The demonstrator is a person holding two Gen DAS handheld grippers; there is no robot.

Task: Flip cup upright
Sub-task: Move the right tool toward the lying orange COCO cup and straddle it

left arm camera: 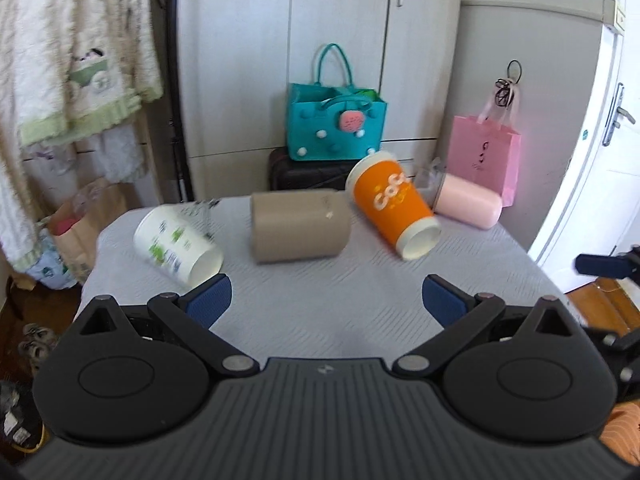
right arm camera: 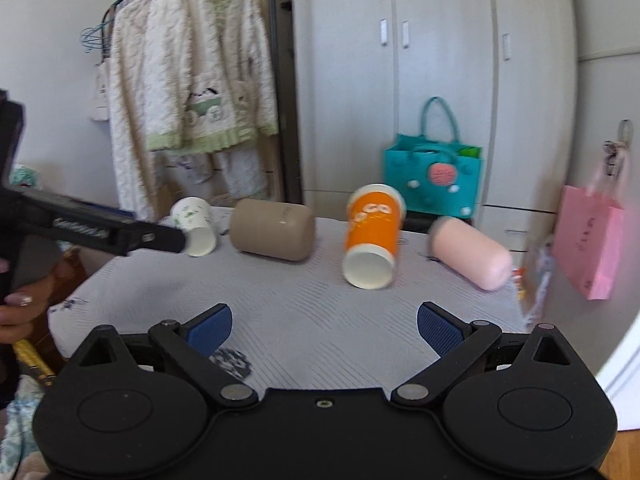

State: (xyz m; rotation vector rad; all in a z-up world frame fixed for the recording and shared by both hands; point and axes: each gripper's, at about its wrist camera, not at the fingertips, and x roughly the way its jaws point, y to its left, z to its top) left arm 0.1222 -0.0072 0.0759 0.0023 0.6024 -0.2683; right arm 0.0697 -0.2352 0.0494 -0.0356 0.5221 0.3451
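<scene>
Several cups lie on their sides on a grey-clothed table (left arm camera: 320,312): a white cup with green print (left arm camera: 176,246) (right arm camera: 195,226) at the left, a tan cup (left arm camera: 298,226) (right arm camera: 274,229), an orange paper cup (left arm camera: 394,210) (right arm camera: 372,236) with its mouth toward me, and a pink cup (left arm camera: 468,200) (right arm camera: 472,252) at the right. My left gripper (left arm camera: 326,300) is open and empty, near the white cup's mouth. My right gripper (right arm camera: 324,328) is open and empty, in front of the orange cup. The left gripper's finger also shows in the right wrist view (right arm camera: 120,234).
A teal felt bag (left arm camera: 336,124) on a dark case and a pink paper bag (left arm camera: 484,156) stand behind the table. Clothes hang at the left (left arm camera: 76,60). Grey wardrobe doors (left arm camera: 328,40) are at the back; a white door (left arm camera: 600,140) is at the right.
</scene>
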